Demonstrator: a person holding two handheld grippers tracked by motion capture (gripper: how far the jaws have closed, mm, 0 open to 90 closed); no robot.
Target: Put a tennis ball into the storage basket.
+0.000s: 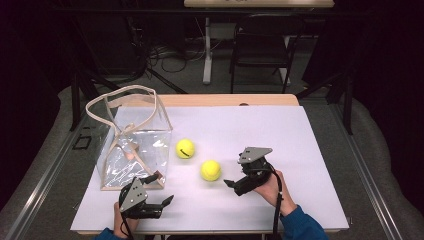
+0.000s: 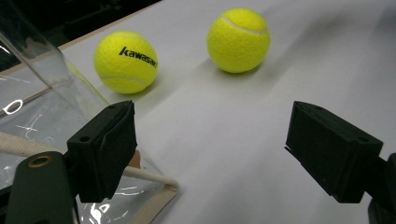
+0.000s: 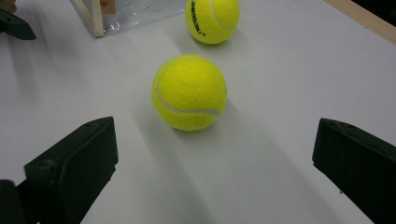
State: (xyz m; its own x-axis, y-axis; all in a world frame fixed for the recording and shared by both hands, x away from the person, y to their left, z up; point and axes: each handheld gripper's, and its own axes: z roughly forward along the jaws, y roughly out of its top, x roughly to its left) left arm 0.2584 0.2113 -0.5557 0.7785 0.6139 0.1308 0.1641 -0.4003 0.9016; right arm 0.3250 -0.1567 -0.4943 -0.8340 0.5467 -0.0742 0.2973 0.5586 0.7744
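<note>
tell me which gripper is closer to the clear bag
Left. The left gripper sits just in front of the clear bag, by its near corner. The right gripper is off to the bag's right, beyond the nearer tennis ball.

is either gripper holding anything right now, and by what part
Nothing is held. The left gripper and right gripper are both open, jaws apart, short of both balls.
</note>
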